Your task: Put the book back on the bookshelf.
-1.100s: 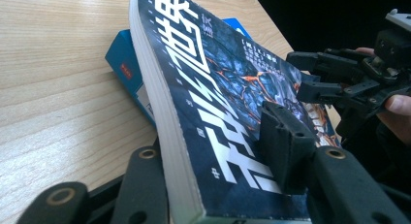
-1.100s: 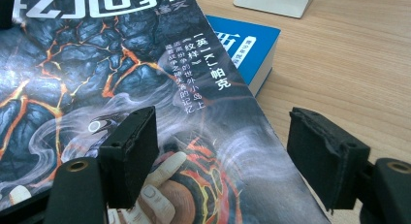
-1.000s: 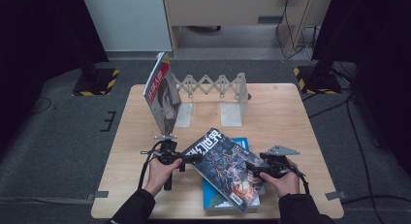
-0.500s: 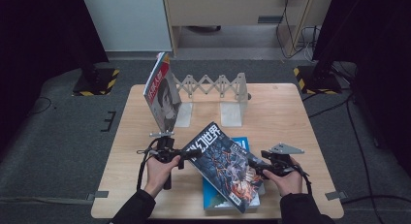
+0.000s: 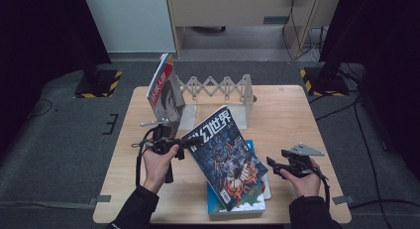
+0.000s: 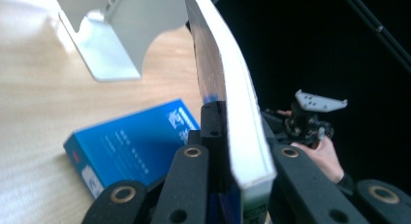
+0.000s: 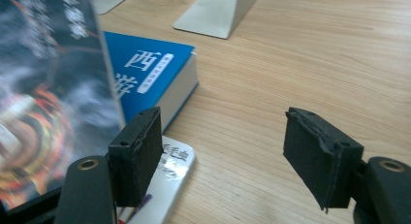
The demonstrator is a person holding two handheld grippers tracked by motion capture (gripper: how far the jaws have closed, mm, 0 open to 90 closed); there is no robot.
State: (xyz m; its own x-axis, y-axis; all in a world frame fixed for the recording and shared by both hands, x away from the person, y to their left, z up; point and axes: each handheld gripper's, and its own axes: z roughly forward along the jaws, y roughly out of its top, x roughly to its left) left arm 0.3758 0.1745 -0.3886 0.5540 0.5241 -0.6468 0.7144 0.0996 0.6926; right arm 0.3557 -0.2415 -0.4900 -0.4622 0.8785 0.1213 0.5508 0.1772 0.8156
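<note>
A dark science-fiction magazine (image 5: 225,157) hangs tilted above the table, its left edge raised. My left gripper (image 5: 190,140) is shut on that edge. Its jaws have just been closing with the magazine between them. In the left gripper view the magazine's white page edge (image 6: 232,103) runs up between the jaws of the left gripper (image 6: 242,141). My right gripper (image 5: 271,163) stands open just right of the magazine, apart from it. In its own view the right gripper (image 7: 228,151) holds nothing, with the magazine cover (image 7: 48,88) at left. A blue book (image 7: 145,69) lies underneath.
The blue book (image 5: 251,148) rests on a white book (image 5: 265,189) near the table's front edge. An expandable rack (image 5: 218,85) with metal bookends (image 7: 218,10) stands at the back. Another magazine (image 5: 166,90) leans upright at its left end. Bare wooden table (image 5: 287,115) lies to the right.
The left hand has risen, lifting the magazine's left edge so that it tilts more steeply. The right hand has shifted a little to the right, away from the magazine.
</note>
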